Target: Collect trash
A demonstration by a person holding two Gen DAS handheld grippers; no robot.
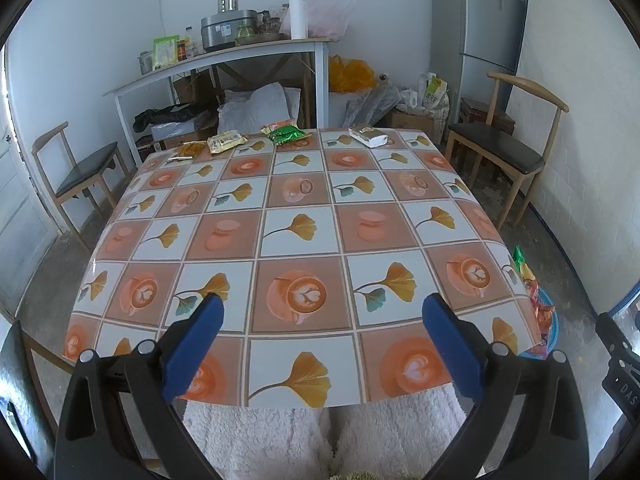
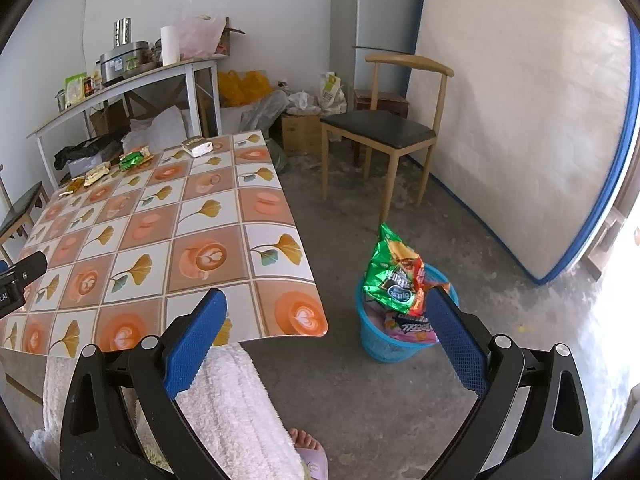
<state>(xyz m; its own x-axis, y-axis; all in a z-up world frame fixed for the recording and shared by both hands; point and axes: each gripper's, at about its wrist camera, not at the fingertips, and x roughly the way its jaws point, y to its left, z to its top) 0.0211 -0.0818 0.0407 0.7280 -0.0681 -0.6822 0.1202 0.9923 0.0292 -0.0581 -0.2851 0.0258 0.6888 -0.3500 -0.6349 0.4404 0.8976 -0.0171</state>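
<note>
While both claws hang empty at the near edge, the scene reads so:

Left claw: fingers spread wide, holding nothing, over the near end of the tabletop.
Right claw: fingers also apart and empty, off the tabletop's corner, aimed at the floor.
Trash left: four wrappers in a row along the far edge, at 12 o'clock from the left claw: white packet, green packet, yellow packet, small orange wrapper.
Long axis: the row runs from 9 to 3 o'clock, crosswise to the reach.
Bin: blue basket on the floor, at 1 o'clock from the right claw, already stuffed with bags.
Nearer arm: likely the left, which faces the row squarely; the right sits nearer the bin.
</note>
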